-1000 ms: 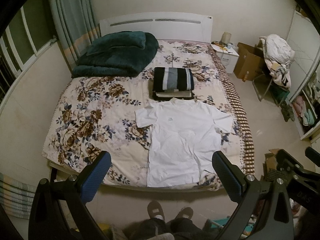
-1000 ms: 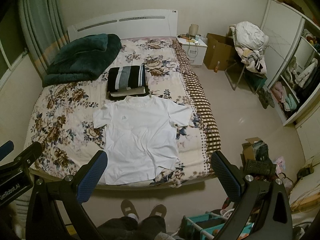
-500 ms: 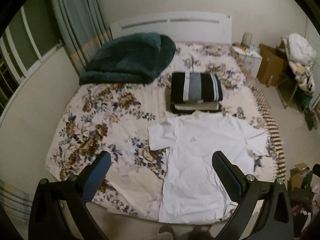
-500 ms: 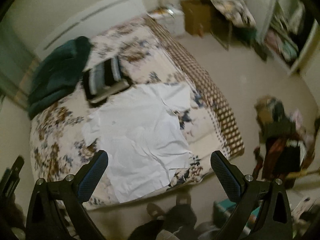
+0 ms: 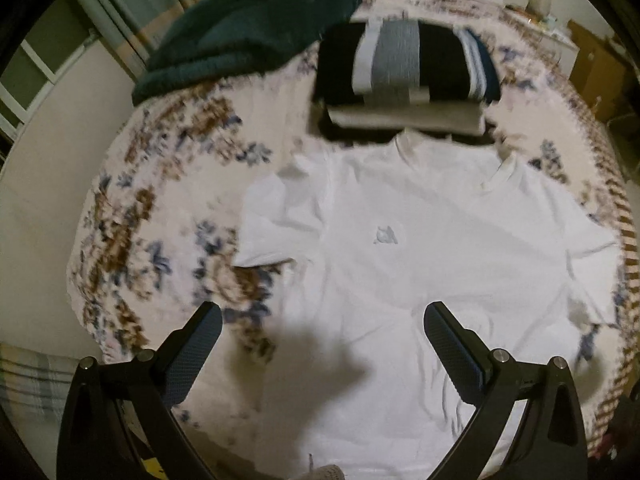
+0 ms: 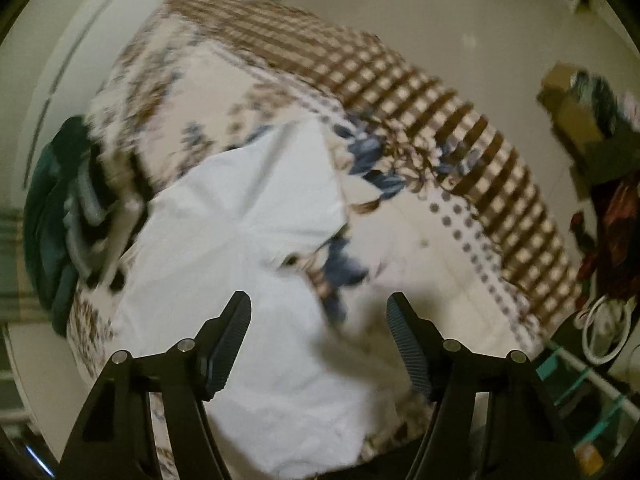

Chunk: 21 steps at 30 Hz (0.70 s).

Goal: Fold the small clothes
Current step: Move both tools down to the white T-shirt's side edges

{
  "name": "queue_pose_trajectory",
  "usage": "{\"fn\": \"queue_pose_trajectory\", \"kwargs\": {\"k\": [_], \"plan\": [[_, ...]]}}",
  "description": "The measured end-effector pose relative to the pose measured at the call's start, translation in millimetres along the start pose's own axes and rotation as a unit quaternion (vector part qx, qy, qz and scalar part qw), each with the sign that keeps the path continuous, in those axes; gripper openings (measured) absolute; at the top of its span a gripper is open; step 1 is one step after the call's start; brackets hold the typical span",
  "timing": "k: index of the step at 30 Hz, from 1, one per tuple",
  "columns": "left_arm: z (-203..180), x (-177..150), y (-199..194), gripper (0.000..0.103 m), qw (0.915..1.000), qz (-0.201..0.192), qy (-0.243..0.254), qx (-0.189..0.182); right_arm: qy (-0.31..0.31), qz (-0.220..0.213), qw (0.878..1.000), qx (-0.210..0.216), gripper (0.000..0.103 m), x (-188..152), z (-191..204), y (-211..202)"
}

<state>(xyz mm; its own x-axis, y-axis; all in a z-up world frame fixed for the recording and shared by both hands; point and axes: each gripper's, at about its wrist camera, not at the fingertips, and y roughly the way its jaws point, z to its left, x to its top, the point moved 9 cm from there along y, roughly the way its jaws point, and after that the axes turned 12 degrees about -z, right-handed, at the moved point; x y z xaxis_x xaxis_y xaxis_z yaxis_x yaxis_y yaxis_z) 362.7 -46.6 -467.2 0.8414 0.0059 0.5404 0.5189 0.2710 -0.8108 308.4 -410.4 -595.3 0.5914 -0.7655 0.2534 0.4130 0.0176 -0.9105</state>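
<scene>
A white T-shirt [image 5: 420,248] lies spread flat, front up, on the floral bedspread [image 5: 160,208]. My left gripper [image 5: 320,316] is open and empty, hovering above the shirt's lower left side. In the right wrist view the shirt [image 6: 240,248] shows tilted, with its right sleeve and side edge. My right gripper [image 6: 318,308] is open and empty above the shirt's right edge, near the bed's right side. Both views are motion blurred.
A stack of folded clothes [image 5: 404,76] with a striped top sits just beyond the shirt's collar. A dark green blanket [image 5: 248,28] lies at the bed's far left. The checked bed border [image 6: 460,132] drops to the floor, with clutter [image 6: 612,216] at the right.
Both grippers have moved forward and down toward the bed, so the shirt fills much more of each view. The right gripper has tilted and swung over the shirt's right edge.
</scene>
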Motion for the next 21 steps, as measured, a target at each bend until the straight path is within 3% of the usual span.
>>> {"fn": "queue_pose_trajectory", "kwargs": {"k": [5,10,11,13,15,18,21], "plan": [[-27.5,-20.7,69.1,0.103,0.999,0.044,-0.013,-0.003,0.081,0.041,0.996,0.011,0.072,13.1,-25.7,104.1],[-43.3,-27.3,108.0,0.103,0.9979,0.062,-0.005,-0.018,0.16,0.053,0.984,0.055,0.07,11.4,-18.3,163.4],[-46.5,-26.7,112.4,0.103,0.9979,0.062,-0.003,-0.02,0.176,0.046,0.981,0.066,0.066,12.7,-14.2,169.1],[-46.9,-25.3,120.0,0.103,0.9978,0.062,0.0,-0.024,0.191,0.024,0.978,0.083,0.026,17.2,-4.7,173.6],[-39.3,-24.2,126.6,0.103,0.9977,0.063,-0.002,-0.026,0.178,-0.004,0.982,0.064,0.006,21.2,2.3,169.7],[-22.5,-20.4,132.4,0.103,0.998,0.059,-0.011,-0.02,0.111,-0.061,0.992,0.027,0.004,32.6,27.6,150.3],[2.7,-16.6,133.8,0.103,0.9985,0.05,-0.022,-0.009,-0.037,-0.109,0.993,-0.006,0.004,34.0,86.6,122.7]]}}
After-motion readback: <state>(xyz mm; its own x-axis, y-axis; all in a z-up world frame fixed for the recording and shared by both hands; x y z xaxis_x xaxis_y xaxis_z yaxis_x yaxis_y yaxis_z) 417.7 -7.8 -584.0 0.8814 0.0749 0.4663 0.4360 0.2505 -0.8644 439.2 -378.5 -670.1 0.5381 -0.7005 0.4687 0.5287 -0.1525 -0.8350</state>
